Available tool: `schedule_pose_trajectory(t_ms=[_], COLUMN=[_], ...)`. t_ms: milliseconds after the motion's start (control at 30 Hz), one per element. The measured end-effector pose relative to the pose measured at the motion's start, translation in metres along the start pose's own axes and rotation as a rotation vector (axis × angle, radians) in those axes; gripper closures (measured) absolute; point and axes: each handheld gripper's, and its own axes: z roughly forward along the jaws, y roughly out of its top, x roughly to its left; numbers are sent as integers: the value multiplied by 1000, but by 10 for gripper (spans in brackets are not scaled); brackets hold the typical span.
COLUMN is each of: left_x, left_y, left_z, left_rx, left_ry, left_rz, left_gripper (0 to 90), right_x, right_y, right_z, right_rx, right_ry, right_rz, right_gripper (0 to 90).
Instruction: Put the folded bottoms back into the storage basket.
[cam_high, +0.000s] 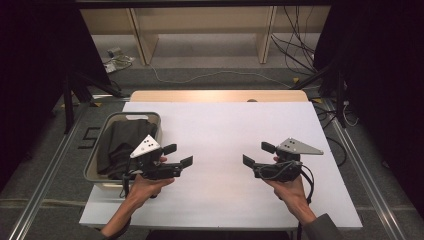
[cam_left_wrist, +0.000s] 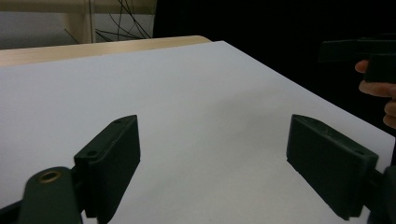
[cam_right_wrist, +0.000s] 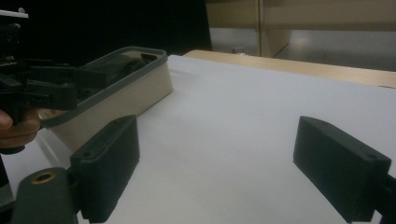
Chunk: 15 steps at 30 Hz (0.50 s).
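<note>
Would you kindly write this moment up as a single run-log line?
left gripper: open, empty, beside bin | right gripper: open, empty, over white table | bin: holds dark cloth, at table's left edge

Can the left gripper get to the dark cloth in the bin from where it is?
Probably yes. The left gripper is open and empty right beside the bin, whose top is open, and the dark cloth lies uncovered inside.

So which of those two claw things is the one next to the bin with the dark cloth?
The left gripper, at the bin holding dark cloth. The right gripper is over bare white table.
</note>
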Motion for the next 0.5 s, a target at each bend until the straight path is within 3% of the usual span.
schedule_pose_trajectory(t_ms=[33, 167, 500], left_x=[-2, -6, -7], left_y=[-2, -5, -9], left_z=[1, 0, -13], left_rx=[12, 18, -20], left_ry=[-23, -35, -26], left_rz=[16, 53, 76], left_gripper=[167, 165, 161], right_x=[1, 2, 4], right_y=[-2, -6, -16], right_z=[-1, -6, -15], right_rx=[3, -2, 4], right_ry=[-2, 3, -20], right_rz=[-8, -26, -55], right_gripper=[151, 149, 153])
